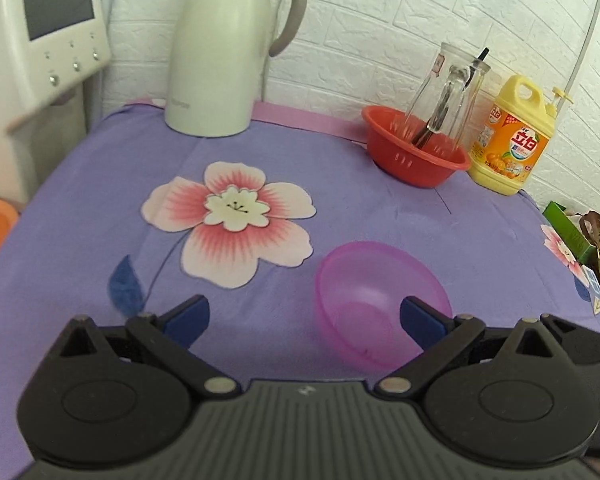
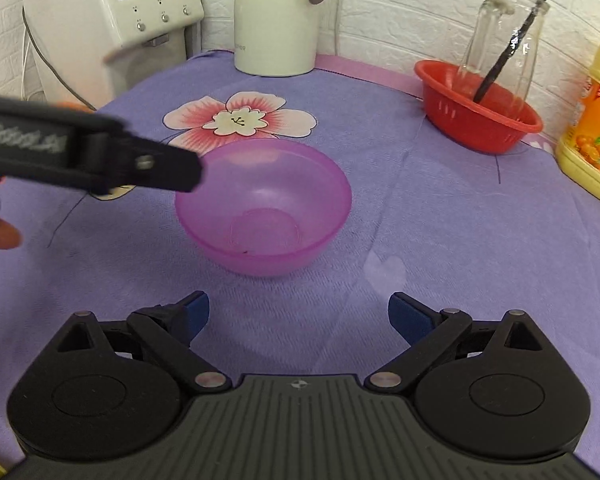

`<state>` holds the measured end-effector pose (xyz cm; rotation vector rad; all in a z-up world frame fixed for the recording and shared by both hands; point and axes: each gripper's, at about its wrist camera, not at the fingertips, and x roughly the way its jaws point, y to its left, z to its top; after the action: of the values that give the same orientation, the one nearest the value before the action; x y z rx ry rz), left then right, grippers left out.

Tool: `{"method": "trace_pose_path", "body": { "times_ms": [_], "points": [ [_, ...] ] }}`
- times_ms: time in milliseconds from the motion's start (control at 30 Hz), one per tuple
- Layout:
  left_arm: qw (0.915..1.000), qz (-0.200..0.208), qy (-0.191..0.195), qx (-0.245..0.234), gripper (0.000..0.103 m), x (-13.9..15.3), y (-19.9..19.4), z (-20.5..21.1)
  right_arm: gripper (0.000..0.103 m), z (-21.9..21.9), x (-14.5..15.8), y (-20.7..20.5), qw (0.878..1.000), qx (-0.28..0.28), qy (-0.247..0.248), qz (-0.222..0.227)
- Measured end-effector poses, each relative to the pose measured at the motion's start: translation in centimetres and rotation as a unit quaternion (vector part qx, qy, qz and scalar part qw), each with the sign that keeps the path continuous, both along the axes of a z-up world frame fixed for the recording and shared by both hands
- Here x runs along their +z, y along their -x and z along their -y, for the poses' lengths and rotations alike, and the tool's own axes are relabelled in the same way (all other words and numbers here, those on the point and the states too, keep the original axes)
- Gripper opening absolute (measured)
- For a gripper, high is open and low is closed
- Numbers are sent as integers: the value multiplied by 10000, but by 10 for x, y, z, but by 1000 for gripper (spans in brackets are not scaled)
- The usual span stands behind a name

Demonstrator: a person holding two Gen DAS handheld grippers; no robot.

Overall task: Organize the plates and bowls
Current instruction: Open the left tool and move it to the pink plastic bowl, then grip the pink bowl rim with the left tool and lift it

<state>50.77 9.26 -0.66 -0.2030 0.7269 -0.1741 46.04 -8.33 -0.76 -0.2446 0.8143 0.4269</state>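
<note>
I seem to be in a home kitchen corner, flowered purple cloth (image 1: 260,320) over the worktop, thermos jug (image 1: 224,48), dish-soap bottle (image 1: 512,140), red colander (image 1: 416,156), white brick wall (image 1: 380,20)

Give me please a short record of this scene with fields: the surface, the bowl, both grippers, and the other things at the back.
surface: purple cloth with flower print
bowl: pink bowl, upright, empty, on the cloth
left gripper: open, one finger over the bowl's rim
right gripper: open, short of the bowl, holding nothing
back left: white thermos jug
back right: red basket with a glass bottle; yellow detergent bottle beside it
</note>
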Motion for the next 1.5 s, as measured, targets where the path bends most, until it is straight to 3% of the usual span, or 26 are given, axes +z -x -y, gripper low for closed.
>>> {"method": "trace_pose_path", "body": {
  "times_ms": [200,333,467,567,667,733,800,833,1167,1300,1500],
  "points": [
    [9997,6,-181,-191,94,-19,-29,9,103,5,-8,-9,9993,124,-325,-96],
    [9995,42,-163,-261,94,-22,-37,11,103,12,-12,0,9985,268,-453,172],
    [9992,75,-234,-300,94,-24,-43,16,103,9,-6,-6,9989,329,-347,-27],
    [9990,57,-204,-382,89,-28,-48,23,103,1,-4,-7,9986,388,-226,266],
    [9980,86,-337,-522,80,-33,-51,33,103,-3,-9,-12,9988,370,-226,239],
    [9964,147,-471,-695,58,-33,-50,39,103,1,-10,-17,9987,296,-378,166],
    [9951,83,-403,-901,45,-31,-49,41,103,5,-9,-19,9980,269,-500,270],
    [9949,47,-325,-958,44,-29,-48,41,103,6,-7,-19,9977,280,-512,335],
    [9912,518,-212,-1197,44,26,6,68,103,30,43,14,9931,234,-769,850],
    [9885,600,-61,-1385,44,49,44,86,103,48,68,52,9921,244,-747,982],
    [9837,518,172,-1711,41,52,112,122,103,83,81,121,9933,156,-512,1021]
  ]
}}
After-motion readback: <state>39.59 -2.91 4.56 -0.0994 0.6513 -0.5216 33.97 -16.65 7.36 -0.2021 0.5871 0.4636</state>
